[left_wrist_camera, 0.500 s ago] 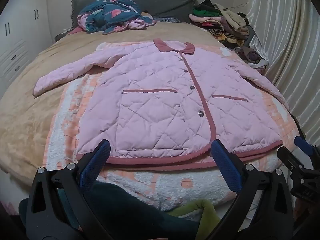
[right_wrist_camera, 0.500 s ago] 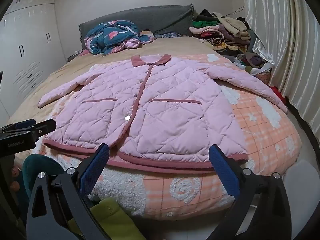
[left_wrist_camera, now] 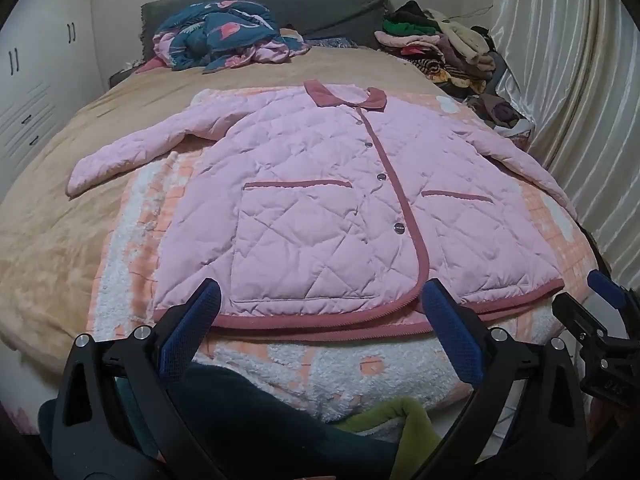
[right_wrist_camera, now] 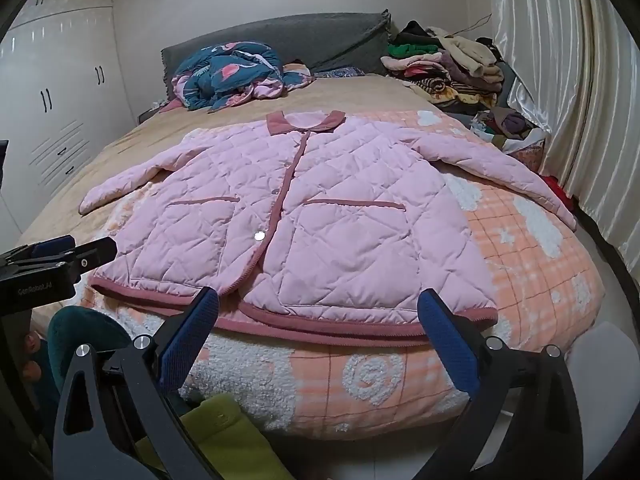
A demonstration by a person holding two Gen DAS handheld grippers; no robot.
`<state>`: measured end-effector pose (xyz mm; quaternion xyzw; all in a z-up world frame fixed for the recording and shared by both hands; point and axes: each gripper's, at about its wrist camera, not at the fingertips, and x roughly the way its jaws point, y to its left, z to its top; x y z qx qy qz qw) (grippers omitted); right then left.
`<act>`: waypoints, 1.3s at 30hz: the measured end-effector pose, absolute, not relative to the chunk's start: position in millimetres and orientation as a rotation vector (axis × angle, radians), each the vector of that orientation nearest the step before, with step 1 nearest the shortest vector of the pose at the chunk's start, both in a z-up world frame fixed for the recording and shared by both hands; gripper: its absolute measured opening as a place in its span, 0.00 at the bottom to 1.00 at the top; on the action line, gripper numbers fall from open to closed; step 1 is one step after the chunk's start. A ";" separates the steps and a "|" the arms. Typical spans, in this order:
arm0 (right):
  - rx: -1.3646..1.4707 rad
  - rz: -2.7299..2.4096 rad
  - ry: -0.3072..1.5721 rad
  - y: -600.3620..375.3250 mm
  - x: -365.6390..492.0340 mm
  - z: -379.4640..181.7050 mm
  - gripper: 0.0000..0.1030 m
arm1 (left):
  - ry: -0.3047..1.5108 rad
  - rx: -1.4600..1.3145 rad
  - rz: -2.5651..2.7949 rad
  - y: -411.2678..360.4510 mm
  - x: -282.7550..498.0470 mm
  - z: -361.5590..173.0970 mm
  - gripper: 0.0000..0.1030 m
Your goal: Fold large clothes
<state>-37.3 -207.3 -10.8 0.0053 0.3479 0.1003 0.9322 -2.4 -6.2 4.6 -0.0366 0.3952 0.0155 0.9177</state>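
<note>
At the head of the bed (left_wrist_camera: 48, 216), a crumpled teal-and-pink quilt (left_wrist_camera: 224, 36) lies against the grey headboard (left_wrist_camera: 320, 4). A heap of mixed clothes (right_wrist_camera: 448, 68) is stacked along the curtain (right_wrist_camera: 560, 80) side. White wardrobe doors (right_wrist_camera: 52, 92) fill the opposite wall. The pink quilted jacket (left_wrist_camera: 320, 208) lies flat and buttoned (collar toward the headboard), both sleeves spread, on an orange-and-white fleece blanket (right_wrist_camera: 532, 248) over the tan bedspread. The left gripper (left_wrist_camera: 320, 336) and the right gripper (right_wrist_camera: 316, 332) each hover just short of the jacket's hem at the foot of the bed, jaws spread wide, holding nothing. Nothing lies between them and the hem.
</note>
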 end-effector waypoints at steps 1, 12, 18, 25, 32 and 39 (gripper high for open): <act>0.011 0.206 0.712 -205.7 -38.2 -9.0 0.96 | 0.813 -0.076 0.032 -5.9 -2.2 4.7 0.91; 0.011 0.210 0.707 -208.0 -39.8 -9.7 0.96 | 0.809 -0.073 0.032 -2.2 -2.9 8.7 0.91; 0.014 0.211 0.703 -208.7 -41.1 -8.9 0.96 | 0.806 -0.075 0.031 -2.2 -3.5 7.7 0.91; 0.009 0.217 0.694 -208.8 -43.5 -7.3 0.96 | 0.810 -0.085 0.021 -2.8 -4.4 8.0 0.91; 0.008 0.220 0.693 -207.6 -44.5 -5.4 0.96 | 0.800 -0.077 0.020 -5.8 -6.4 8.7 0.91; 0.008 0.220 0.692 -206.9 -44.6 -4.6 0.96 | 0.800 -0.078 0.017 -5.0 -5.1 8.4 0.91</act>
